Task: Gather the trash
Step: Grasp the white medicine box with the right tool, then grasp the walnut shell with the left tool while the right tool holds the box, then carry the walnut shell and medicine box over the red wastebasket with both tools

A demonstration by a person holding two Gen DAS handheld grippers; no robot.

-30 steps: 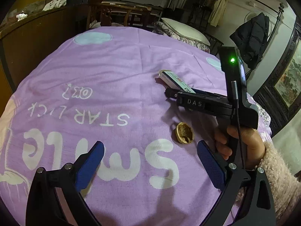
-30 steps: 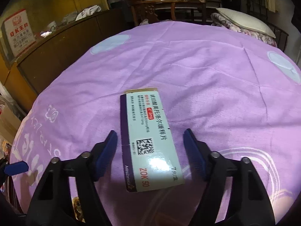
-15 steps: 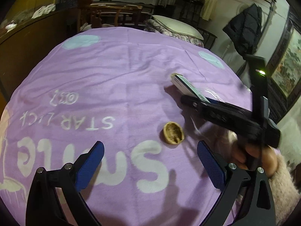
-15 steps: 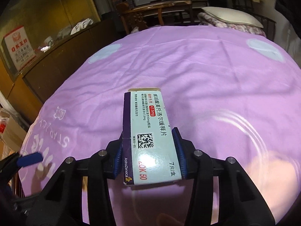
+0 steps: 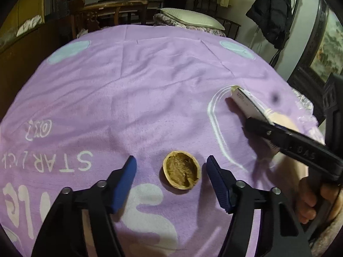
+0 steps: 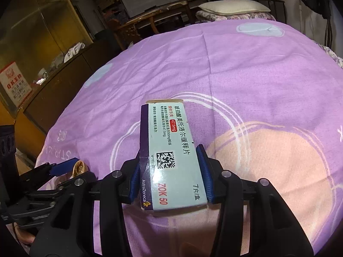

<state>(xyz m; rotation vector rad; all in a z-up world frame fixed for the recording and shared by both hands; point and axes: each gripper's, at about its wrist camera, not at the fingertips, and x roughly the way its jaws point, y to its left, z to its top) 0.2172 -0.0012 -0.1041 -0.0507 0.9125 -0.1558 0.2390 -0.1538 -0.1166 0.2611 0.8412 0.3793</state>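
My right gripper (image 6: 169,169) is shut on a pale blue medicine box (image 6: 169,150) and holds it above the purple bedsheet (image 6: 235,68). The box (image 5: 246,103) and right gripper also show at the right of the left wrist view. A brown walnut half shell (image 5: 181,169) lies open side up on the sheet. My left gripper (image 5: 171,171) is open, with a blue finger on each side of the shell, not touching it. The shell (image 6: 79,167) also shows at the left of the right wrist view.
The sheet carries white lettering (image 5: 70,160) and pale blue dots. A pillow (image 5: 190,18) and a wooden chair (image 5: 115,10) stand past the far edge. A dark wooden cabinet (image 6: 53,68) runs along the left. A black coat (image 5: 272,10) hangs at the right.
My right gripper closed on the medicine box and lifted it to the right. My left gripper moved forward over the walnut shell and its fingers narrowed around it.
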